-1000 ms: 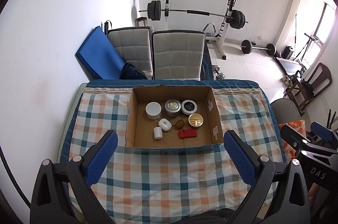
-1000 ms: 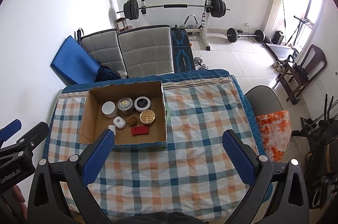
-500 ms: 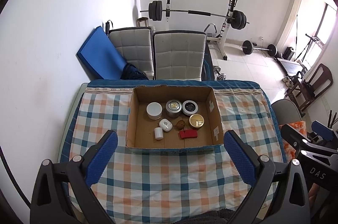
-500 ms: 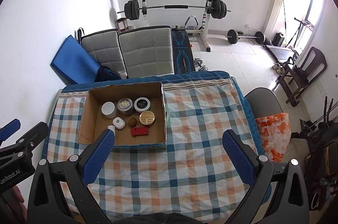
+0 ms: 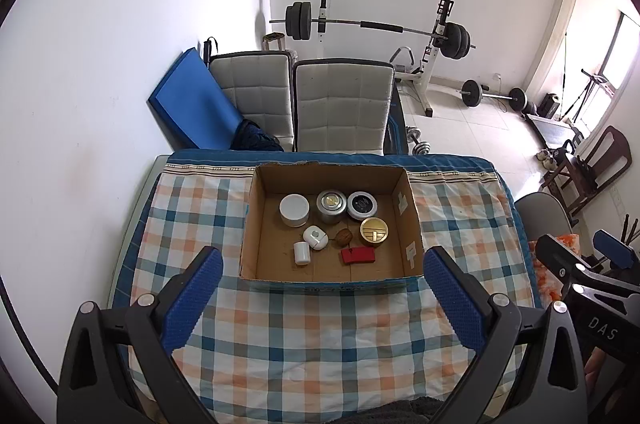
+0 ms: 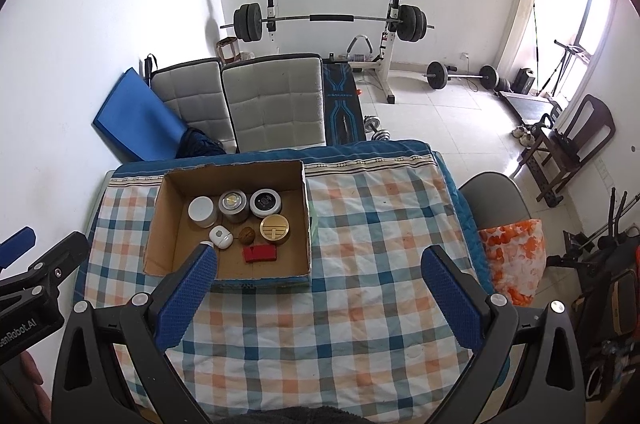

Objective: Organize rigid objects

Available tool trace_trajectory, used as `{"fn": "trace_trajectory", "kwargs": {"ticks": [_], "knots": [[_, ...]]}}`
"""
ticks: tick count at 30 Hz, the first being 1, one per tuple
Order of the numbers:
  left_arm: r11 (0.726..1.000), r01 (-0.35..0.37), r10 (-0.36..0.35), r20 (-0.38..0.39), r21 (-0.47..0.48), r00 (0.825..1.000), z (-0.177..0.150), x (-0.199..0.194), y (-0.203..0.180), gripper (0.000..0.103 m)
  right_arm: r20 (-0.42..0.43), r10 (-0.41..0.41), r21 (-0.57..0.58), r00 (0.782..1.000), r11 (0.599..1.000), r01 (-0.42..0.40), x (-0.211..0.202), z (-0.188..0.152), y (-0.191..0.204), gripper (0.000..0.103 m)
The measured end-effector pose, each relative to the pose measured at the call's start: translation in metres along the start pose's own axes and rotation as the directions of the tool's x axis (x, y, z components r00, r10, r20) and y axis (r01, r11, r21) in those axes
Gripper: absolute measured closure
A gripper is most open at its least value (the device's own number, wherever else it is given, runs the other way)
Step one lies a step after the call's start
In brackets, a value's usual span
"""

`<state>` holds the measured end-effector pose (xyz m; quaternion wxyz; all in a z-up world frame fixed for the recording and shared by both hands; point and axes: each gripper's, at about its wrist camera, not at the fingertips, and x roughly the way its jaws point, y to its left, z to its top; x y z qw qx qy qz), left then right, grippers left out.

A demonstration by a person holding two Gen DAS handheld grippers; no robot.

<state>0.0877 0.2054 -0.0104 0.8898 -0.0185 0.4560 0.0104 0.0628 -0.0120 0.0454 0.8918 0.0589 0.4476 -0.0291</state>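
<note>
A shallow cardboard box (image 5: 408, 220) (image 6: 156, 224) sits on the checked tablecloth (image 5: 320, 336) (image 6: 360, 264). Inside stand a white jar (image 5: 295, 210) (image 6: 202, 211), a silver tin (image 5: 331, 206) (image 6: 234, 206), a black-lidded tin (image 5: 362, 205) (image 6: 265, 203) and a gold tin (image 5: 375, 231) (image 6: 275, 229). In front of them lie a small white case (image 5: 316, 237) (image 6: 221, 237), a walnut (image 5: 344, 237) (image 6: 247, 235), a red block (image 5: 358, 256) (image 6: 260, 254) and a small white cylinder (image 5: 301, 253). My left gripper (image 5: 324, 296) is open, high above the near table. My right gripper (image 6: 320, 294) is open too, to the box's right.
Two white padded chairs (image 5: 344, 104) and a blue mat (image 5: 192, 112) stand behind the table. A barbell rack (image 5: 376, 28) fills the back of the room. A grey chair (image 6: 494, 200) with an orange patterned bag (image 6: 512, 256) stands at the table's right edge.
Both grippers have drifted slightly upward and back, so the table and box sit a little lower in each view. Nothing was grasped or moved.
</note>
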Motion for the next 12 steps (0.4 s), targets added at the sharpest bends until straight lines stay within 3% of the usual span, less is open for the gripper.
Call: {"fn": "trace_trajectory", "kwargs": {"ticks": [12], "knots": [[1.000,-0.002,0.002,0.017,0.000,1.000,-0.0008,-0.0021,-0.0004,0.000,0.005,0.005,-0.007,1.000,1.000,-0.005,-0.0034,0.0015,-0.0007,0.000]]}}
